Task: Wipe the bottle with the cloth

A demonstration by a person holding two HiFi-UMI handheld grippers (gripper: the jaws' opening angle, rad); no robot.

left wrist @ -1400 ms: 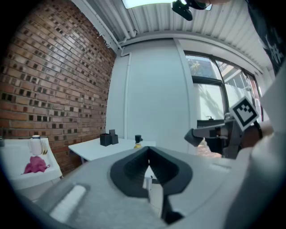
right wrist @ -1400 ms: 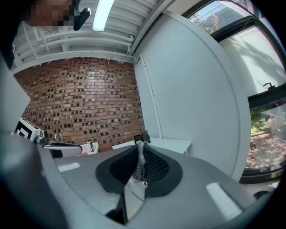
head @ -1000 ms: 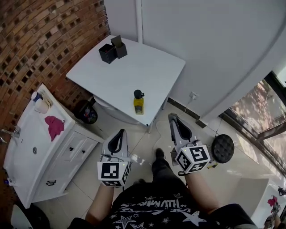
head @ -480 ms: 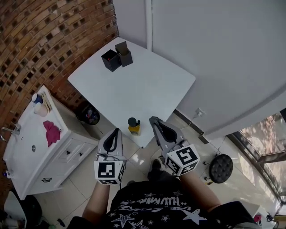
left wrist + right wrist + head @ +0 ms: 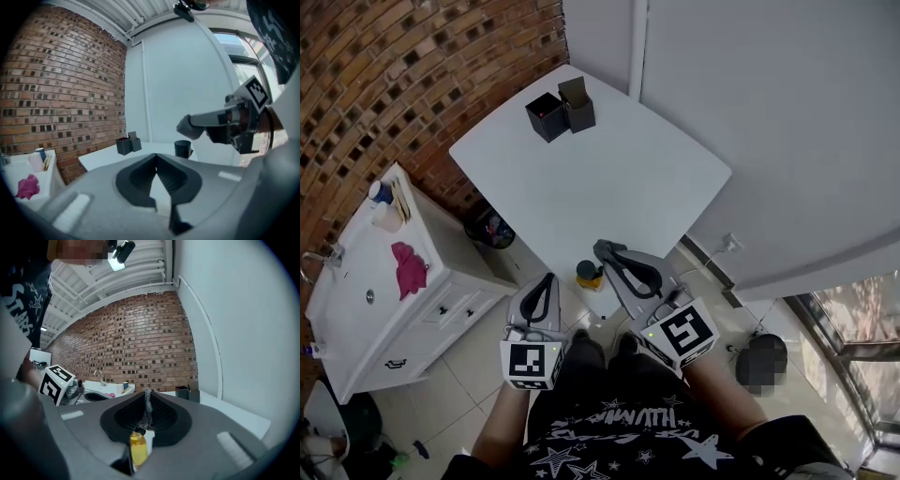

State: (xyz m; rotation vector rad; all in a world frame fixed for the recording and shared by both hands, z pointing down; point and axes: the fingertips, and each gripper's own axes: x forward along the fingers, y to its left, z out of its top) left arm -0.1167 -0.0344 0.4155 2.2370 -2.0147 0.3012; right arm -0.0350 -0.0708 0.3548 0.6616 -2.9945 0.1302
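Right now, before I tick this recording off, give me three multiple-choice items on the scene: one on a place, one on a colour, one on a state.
1. Where does the pink cloth lie?
A. on a chair
B. on the sink counter
C. on a wall hook

2. What colour is the body of the bottle?
A. yellow
B. blue
C. green

3. How do the jaws of the left gripper stand?
A. wide apart
B. together, with nothing between them
C. closed on the pink cloth

Answers:
1 B: the head view shows it on the sink counter, away from both grippers.
2 A: both the head view and the right gripper view show a yellow body.
3 B: the left gripper view shows the jaws meeting with nothing between them.
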